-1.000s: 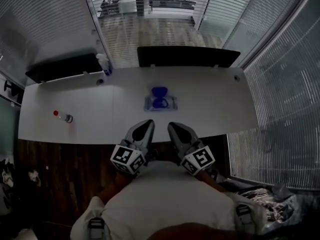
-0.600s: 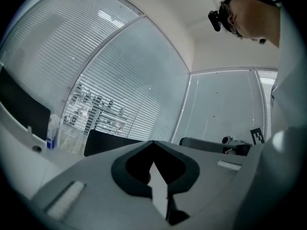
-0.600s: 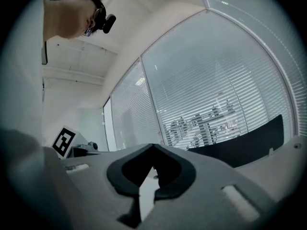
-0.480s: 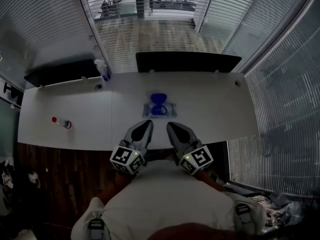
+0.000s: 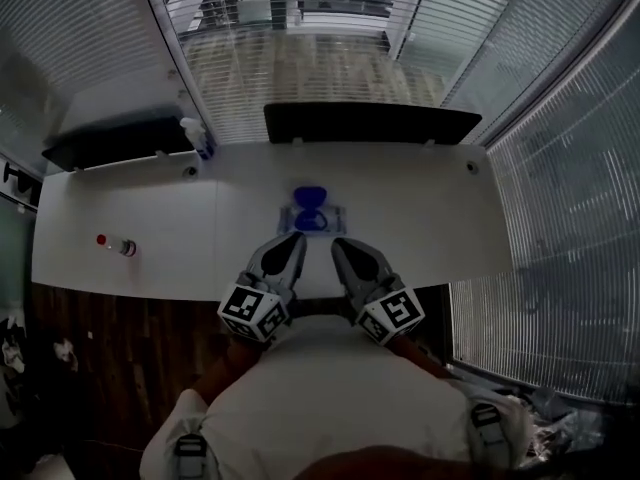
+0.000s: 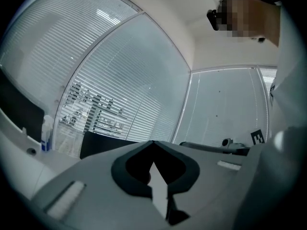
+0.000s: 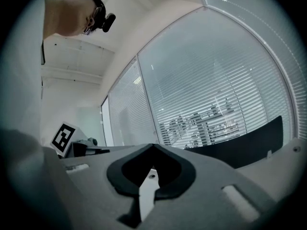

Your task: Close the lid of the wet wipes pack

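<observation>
Wet wipes pack (image 5: 312, 218): centre of table (image 5: 430, 208), blue lid (image 5: 309, 196) standing open, untouched.
Left tool (image 5: 293, 240), right tool (image 5: 340, 244): both pressed together, empty, held at the near table edge, short of the pack, likely staged for the approach.

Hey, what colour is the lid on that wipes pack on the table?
The lid is blue; the head view shows it best.

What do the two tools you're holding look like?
The left tool and the right tool are both grey, pointed wedges with dark insides. At the back of each is a cube with black-and-white square markers: the left cube and the right cube. The person wears a light-coloured top.
</observation>
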`<state>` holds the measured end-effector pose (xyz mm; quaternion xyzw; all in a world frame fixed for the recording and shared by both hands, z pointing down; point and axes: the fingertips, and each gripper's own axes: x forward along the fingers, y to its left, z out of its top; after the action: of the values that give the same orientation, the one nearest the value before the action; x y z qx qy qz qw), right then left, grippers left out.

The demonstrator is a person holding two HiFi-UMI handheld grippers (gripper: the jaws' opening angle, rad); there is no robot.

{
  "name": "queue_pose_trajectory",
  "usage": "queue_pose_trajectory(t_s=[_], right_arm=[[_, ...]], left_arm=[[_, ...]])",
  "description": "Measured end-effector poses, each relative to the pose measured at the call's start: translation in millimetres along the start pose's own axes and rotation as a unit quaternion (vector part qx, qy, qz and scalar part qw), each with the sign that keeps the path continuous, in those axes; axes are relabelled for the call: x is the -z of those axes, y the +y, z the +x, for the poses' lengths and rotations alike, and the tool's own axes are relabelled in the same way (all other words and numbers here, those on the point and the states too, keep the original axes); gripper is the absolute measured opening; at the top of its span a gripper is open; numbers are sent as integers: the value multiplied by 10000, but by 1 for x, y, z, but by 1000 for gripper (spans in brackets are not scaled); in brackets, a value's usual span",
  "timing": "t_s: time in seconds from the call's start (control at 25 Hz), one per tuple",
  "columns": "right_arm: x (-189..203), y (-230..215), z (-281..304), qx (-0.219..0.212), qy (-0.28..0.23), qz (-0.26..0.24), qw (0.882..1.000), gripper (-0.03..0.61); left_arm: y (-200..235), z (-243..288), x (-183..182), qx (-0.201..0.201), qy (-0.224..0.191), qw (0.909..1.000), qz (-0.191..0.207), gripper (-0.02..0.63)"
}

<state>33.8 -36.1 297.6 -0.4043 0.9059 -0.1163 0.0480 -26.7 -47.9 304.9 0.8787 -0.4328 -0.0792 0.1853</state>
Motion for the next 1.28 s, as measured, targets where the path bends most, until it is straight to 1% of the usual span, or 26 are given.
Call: queue_pose_trajectory(t_s=[0.16, 0.32, 0.64, 0.8, 0.96, 1.16, 1.28], right_arm=[[0, -8, 5, 26, 45, 2, 10000, -1], [0, -14, 17, 2, 58, -48, 10000, 0], [28, -37, 39, 41, 399, -71, 9992, -1], [40, -55, 57, 41, 510, -92, 9986, -1], [63, -64, 59, 26, 835, -20, 9965, -2], [90, -81, 69, 19, 1066, -38, 9943, -2], [105, -91, 76, -18, 1190, -116, 9928, 0]], left_arm=[[7, 4, 3, -97, 61, 9999, -45, 3], [19, 9, 6, -111, 208, 9997, 11, 3], [50, 26, 29, -373, 502, 9980, -23, 2], [69, 41, 39, -428, 614, 9971, -153, 3], [77, 44, 57, -512, 791, 9951, -289, 2], [101, 53, 85, -704, 972, 9918, -430, 3], [113, 54, 106, -779, 1162, 9891, -461, 2]])
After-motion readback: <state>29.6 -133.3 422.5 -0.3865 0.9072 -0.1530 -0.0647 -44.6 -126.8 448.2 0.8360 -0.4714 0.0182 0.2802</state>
